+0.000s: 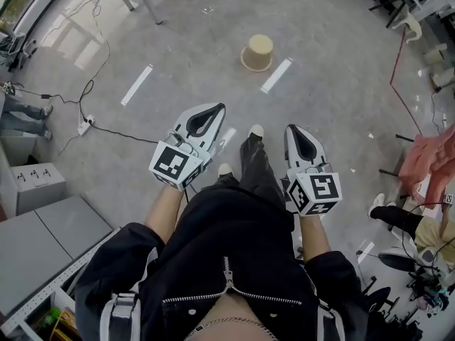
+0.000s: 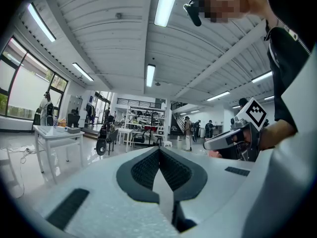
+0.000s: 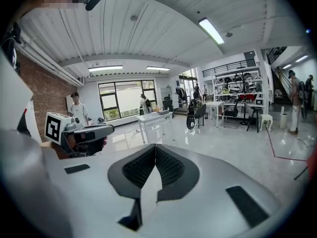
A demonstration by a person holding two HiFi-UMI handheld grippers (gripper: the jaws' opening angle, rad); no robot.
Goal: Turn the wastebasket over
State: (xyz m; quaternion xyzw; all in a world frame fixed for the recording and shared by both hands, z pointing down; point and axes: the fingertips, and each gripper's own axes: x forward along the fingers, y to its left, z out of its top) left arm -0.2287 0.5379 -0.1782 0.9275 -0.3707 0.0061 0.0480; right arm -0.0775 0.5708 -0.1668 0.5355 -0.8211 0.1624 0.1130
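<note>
Item: one tan wastebasket (image 1: 257, 52), standing on the grey concrete floor (image 1: 334, 84) well ahead of the person, apart from both grippers; its broader end appears to sit on the floor with the narrower, flat end up. A white floor stripe (image 1: 276, 75) lies just beside it on its right, and a second stripe (image 1: 136, 84) lies well off to its left. Item: left gripper (image 1: 219, 109), white with dark pads, held out level in front of the person's waist, jaws pressed together with nothing between them. Item: right gripper (image 1: 293, 128), same make, tipped a little downward, jaws likewise closed on nothing. Each carries its marker cube at the near end. Item: the person's black jacket (image 1: 234, 254) and pale-toed shoes (image 1: 256, 130), seen between the two grippers. Surroundings: a power strip (image 1: 84, 125) with a trailing black cable at the left, a grey cabinet (image 1: 32, 183) by the left edge, a pink cloth (image 1: 426, 158) at the right edge, a white table (image 2: 57, 132) across the hall, and other people standing far off among racks of equipment.
</note>
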